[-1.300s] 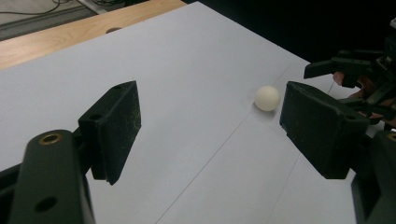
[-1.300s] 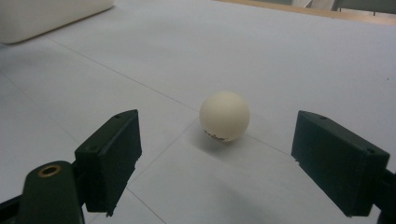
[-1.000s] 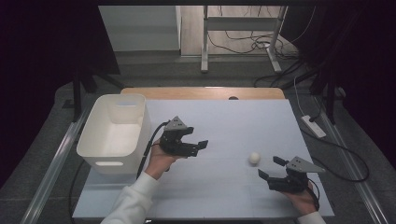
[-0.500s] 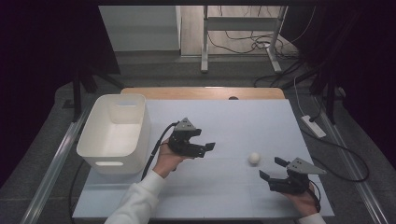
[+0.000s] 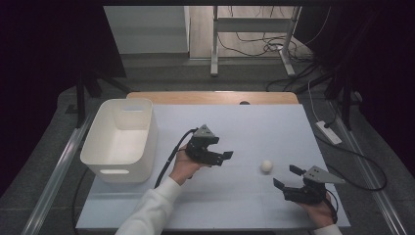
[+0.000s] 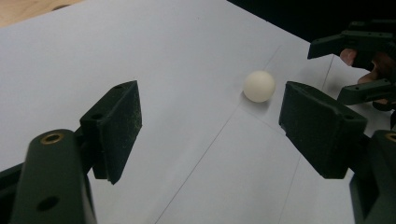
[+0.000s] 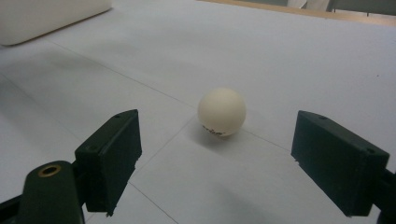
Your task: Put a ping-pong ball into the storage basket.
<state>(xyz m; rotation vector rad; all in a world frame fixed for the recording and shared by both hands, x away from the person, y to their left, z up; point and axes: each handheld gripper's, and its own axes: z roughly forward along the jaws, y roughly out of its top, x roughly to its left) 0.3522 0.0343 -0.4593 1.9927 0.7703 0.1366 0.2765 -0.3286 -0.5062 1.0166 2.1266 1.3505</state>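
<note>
A small white ball [image 5: 266, 165] lies on the white table sheet [image 5: 254, 127] at the right of centre. My left gripper [image 5: 221, 157] hovers just left of it, pointing right, open and holding nothing. In the left gripper view the ball [image 6: 259, 86] sits ahead of the gripper [image 6: 210, 107], close to the right pad [image 6: 317, 121] and beyond its tip. My right gripper [image 5: 287, 176] rests at the front right, open, a short way from the ball. In the right gripper view the ball [image 7: 222, 112] lies ahead of that gripper [image 7: 217, 144], centred on the gap and untouched.
A white plastic bin [image 5: 93, 147] stands at the table's left, its corner [image 7: 46, 18] also in the right gripper view. A power strip [image 5: 329, 132] and cables lie off the right edge. Bare wood [image 5: 215, 97] borders the far side.
My left gripper has moved right across the table toward the ball and sunk slightly. The right gripper and the ball have stayed put.
</note>
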